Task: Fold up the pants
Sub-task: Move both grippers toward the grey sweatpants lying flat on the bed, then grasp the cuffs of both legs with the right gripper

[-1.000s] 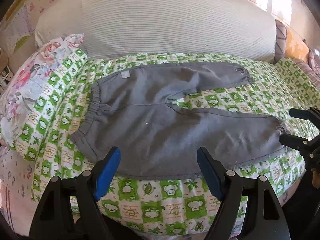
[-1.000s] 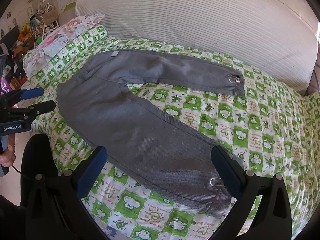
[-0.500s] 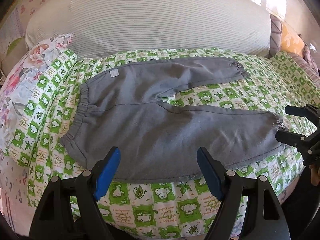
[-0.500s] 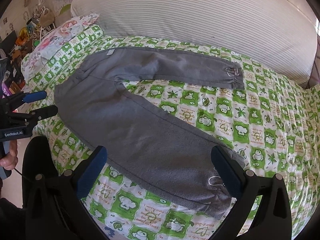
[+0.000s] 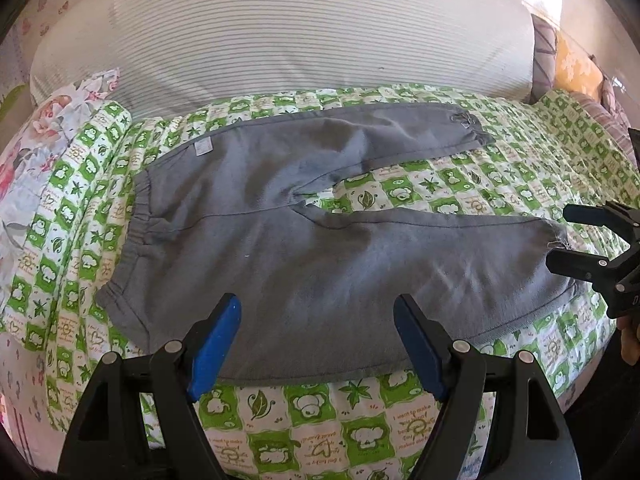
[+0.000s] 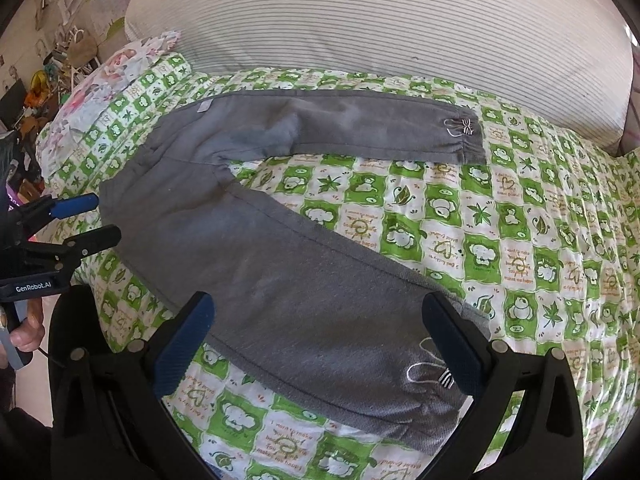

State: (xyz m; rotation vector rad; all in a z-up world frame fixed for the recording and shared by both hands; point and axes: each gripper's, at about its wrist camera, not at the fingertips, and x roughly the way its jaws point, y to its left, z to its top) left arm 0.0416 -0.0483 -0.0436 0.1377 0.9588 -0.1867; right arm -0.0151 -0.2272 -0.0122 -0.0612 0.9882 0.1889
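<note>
Grey pants (image 5: pixel 304 248) lie flat on a green-and-white patterned bed cover (image 5: pixel 440 196), waistband at the left, two legs spread to the right. My left gripper (image 5: pixel 316 340) is open, hovering over the near edge of the near leg close to the waist. In the right wrist view the same pants (image 6: pixel 256 248) run diagonally, and my right gripper (image 6: pixel 320 340) is open above the near leg's cuff, which carries a small white bow. Each gripper also shows in the other's view: the right gripper (image 5: pixel 560 240) by the cuff, the left gripper (image 6: pixel 92 220) by the waistband.
A big striped bolster (image 5: pixel 280 32) lies behind the pants. A floral pillow (image 5: pixel 36 152) sits at the left end of the bed. Cluttered shelves (image 6: pixel 48 72) stand beyond the bed's left end. The bed's near edge (image 5: pixel 320 432) is just below my grippers.
Both grippers have drifted closer to the pants and slightly lower; the pants fill more of each view. The pants themselves have not moved, and both grippers stay open.
</note>
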